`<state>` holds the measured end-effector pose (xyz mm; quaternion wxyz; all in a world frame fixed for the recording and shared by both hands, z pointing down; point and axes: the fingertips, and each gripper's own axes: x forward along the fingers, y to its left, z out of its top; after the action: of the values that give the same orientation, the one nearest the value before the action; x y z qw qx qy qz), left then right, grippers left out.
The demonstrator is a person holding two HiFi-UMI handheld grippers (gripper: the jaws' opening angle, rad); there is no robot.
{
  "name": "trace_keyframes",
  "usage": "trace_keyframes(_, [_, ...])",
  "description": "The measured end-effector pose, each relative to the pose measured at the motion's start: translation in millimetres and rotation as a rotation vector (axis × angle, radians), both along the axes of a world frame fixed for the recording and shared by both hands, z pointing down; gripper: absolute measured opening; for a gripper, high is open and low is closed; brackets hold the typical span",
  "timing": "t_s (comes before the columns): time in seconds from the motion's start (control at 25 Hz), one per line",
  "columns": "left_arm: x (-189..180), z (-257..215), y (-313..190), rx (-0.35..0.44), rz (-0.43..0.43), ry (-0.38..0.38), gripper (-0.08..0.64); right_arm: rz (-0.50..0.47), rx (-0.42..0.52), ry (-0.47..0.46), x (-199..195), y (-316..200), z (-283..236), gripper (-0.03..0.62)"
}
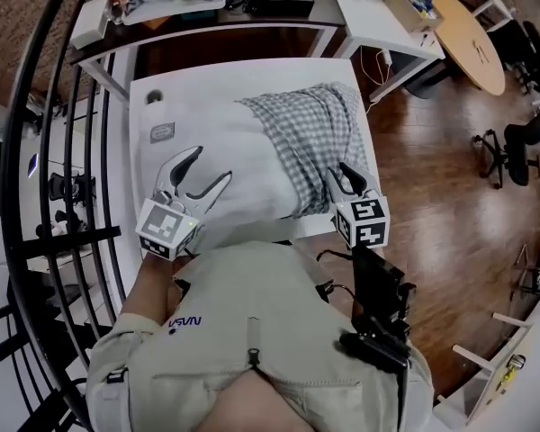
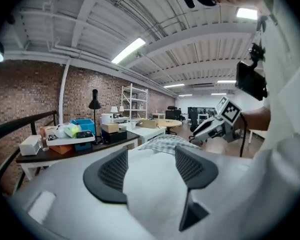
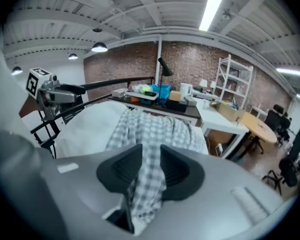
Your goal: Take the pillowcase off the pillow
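Room: brick wall (image 3: 140,59) at the back, strip lights on a white beamed ceiling, wood floor (image 1: 423,178).
Surface: white table (image 1: 252,68), straight ahead of both grippers; cluttered desk (image 1: 207,16) beyond its far edge.
Pillow (image 1: 207,133): white, flat on the table, directly in front of the left gripper and out past its tips.
Pillowcase (image 1: 310,142): grey-and-white check, bunched over the pillow's end on the right gripper's side, running forward from that gripper toward the far edge of the table.
Left gripper (image 1: 211,165): jaws spread wide, gripping nothing; bare white pillow seen in the gap, pads clear of it. Held over the near part of the pillow, pointing slightly down and away from the body.
Right gripper (image 1: 339,176): jaws parted only a little; a fold of the checked pillowcase lying in the gap and hanging down toward the gripper's body, filling the space between the pads but not clearly pinched. Tilted downward at the near corner of the pillowcase.
Between the grippers: the boundary where the checked cloth ends and the bare pillow begins, nearer the right one.
Marker cubes: one on each gripper, at the end closest to the body.
Person: beige shirt (image 1: 252,349) behind both grippers, at the near edge of the table.
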<state>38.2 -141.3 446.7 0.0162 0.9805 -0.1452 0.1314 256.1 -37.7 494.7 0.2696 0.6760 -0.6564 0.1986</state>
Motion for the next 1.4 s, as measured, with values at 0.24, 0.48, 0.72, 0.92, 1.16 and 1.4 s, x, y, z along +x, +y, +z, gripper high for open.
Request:
trace_keyframes(0.24, [58, 19, -77, 0.038, 0.013, -0.128, 0.312, -0.121, 0.039, 0.064, 3, -103, -22, 0.115])
trace_keyframes(0.48, [103, 77, -94, -0.037, 0.133, -0.372, 0.373, -0.22, -0.077, 0.062, 0, -183, -1, 0.133])
trace_keyframes(0.72, [106, 107, -78, -0.141, 0.185, -0.433, 0.28, -0.238, -0.251, 0.001, -5, -220, 41, 0.161])
trace_keyframes(0.92, [103, 112, -62, -0.113, 0.21, -0.443, 0.15, -0.254, -0.391, 0.065, -10, -219, 75, 0.153])
trace_keyframes(1.16, [81, 82, -34, 0.024, 0.206, -0.379, 0.037, -0.252, -0.31, 0.268, 1, -223, 50, 0.006])
trace_keyframes(1.4, [33, 9, -13, 0.006, 0.175, -0.205, 0.029, -0.098, -0.188, 0.434, 67, -216, -4, 0.006])
